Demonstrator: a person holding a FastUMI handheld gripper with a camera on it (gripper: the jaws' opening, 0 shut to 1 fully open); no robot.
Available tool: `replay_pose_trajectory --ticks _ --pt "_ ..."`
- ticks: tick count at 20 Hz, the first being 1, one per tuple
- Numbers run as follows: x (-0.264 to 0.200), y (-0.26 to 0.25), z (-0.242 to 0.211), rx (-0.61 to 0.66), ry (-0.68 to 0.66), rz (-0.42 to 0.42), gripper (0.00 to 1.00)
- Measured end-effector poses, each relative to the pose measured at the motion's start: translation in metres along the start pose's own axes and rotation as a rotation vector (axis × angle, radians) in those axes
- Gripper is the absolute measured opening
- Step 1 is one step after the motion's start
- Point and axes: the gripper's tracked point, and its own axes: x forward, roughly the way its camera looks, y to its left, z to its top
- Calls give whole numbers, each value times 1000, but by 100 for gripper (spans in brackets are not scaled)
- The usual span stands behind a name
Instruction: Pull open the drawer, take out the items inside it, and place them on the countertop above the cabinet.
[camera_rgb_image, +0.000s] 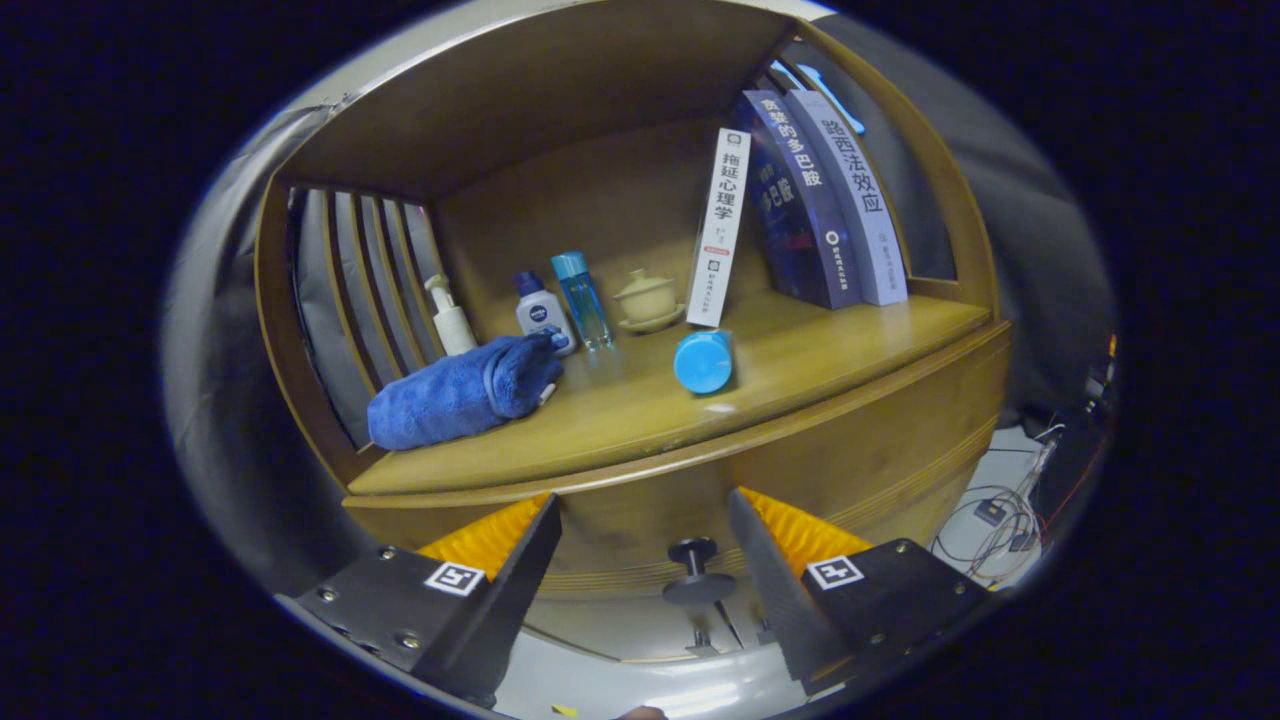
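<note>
A wooden cabinet with a drawer front (860, 470) fills the view, its dark round knob (696, 572) sitting between my fingers, a little ahead of them. The drawer looks closed, so its inside is hidden. My gripper (645, 510) is open, with nothing held; the fingertips (548, 512) flank the knob without touching it. Above the drawer lies the wooden countertop (800, 370). On it rest a rolled blue towel (460, 392) at the left and a blue round container (703, 361) lying on its side near the middle.
At the back of the countertop stand a pump bottle (450, 318), a white bottle (540, 310), a clear blue bottle (582, 298), a lidded tea cup (647, 298) and three books (800, 200). Cables (1010, 510) lie on the floor to the right.
</note>
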Motion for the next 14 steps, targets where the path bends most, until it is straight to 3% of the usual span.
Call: replay_pose_trajectory --ticks 5,7,8,11,14 --pt "0 -1 1 20 -7 -2 100" --pt "-6 2 -1 -32 12 -16 99" --pt "-11 8 3 -68 7 -11 91" --pt "-36 31 32 -120 -76 22 84" --pt "-71 39 74 -167 -195 -6 78"
